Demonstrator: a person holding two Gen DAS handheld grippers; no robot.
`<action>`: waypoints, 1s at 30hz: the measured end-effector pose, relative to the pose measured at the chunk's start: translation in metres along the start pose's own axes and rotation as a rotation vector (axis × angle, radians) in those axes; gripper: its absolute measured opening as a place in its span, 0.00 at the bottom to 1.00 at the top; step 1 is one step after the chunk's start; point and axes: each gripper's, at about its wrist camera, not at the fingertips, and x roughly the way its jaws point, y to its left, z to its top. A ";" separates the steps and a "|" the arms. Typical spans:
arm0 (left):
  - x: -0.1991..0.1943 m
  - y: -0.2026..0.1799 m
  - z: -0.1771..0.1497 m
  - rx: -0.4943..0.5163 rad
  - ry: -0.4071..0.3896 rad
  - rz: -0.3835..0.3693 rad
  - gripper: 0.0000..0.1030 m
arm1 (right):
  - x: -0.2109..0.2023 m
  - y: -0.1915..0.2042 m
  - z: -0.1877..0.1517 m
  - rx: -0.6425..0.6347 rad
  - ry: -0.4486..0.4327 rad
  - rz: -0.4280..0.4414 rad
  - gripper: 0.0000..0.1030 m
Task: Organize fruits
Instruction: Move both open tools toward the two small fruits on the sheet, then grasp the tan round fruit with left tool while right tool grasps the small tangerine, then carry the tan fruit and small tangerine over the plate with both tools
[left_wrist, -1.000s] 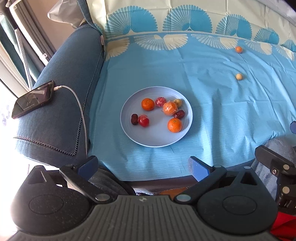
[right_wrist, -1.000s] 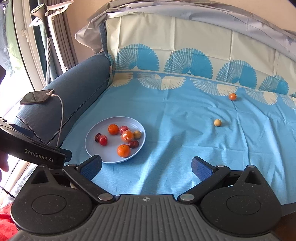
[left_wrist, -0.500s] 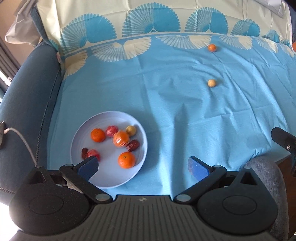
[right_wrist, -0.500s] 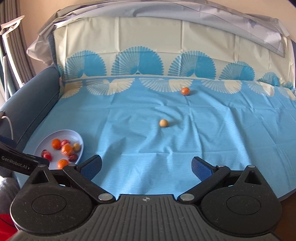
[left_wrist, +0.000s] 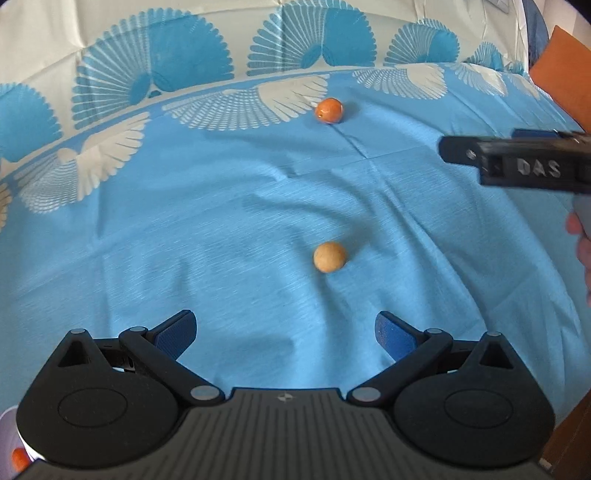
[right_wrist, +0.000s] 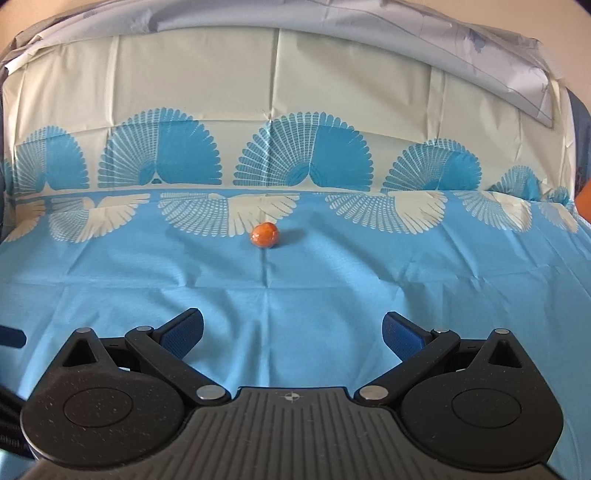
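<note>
A tan round fruit (left_wrist: 330, 257) lies on the blue cloth, a short way ahead of my left gripper (left_wrist: 284, 330), which is open and holds nothing. An orange fruit (left_wrist: 329, 110) sits farther back near the white fan pattern. The right wrist view shows that orange fruit (right_wrist: 264, 235) straight ahead of my right gripper (right_wrist: 293, 331), also open and empty. The right gripper's black body (left_wrist: 517, 164) enters the left wrist view from the right. The pale plate's rim (left_wrist: 7, 424) with an orange fruit (left_wrist: 18, 458) peeks out at the bottom left corner.
The blue patterned cloth (right_wrist: 295, 288) covers the sofa seat and runs up the backrest (right_wrist: 280, 77). An orange cushion (left_wrist: 565, 70) stands at the far right. A hand (left_wrist: 581, 243) holds the right gripper at the right edge.
Both grippers swung to the right and forward. The plate slid out of the left view's centre to its bottom left corner, and both loose fruits now appear nearer.
</note>
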 end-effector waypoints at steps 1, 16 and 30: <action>0.012 -0.002 0.005 0.007 -0.001 -0.004 1.00 | 0.022 -0.002 0.006 -0.010 0.008 0.009 0.99; 0.055 -0.007 0.017 0.048 -0.104 -0.081 0.32 | 0.202 0.017 0.035 -0.063 -0.030 0.091 0.82; -0.042 0.023 -0.010 0.010 -0.125 -0.019 0.30 | 0.093 -0.007 0.030 0.042 -0.036 0.004 0.39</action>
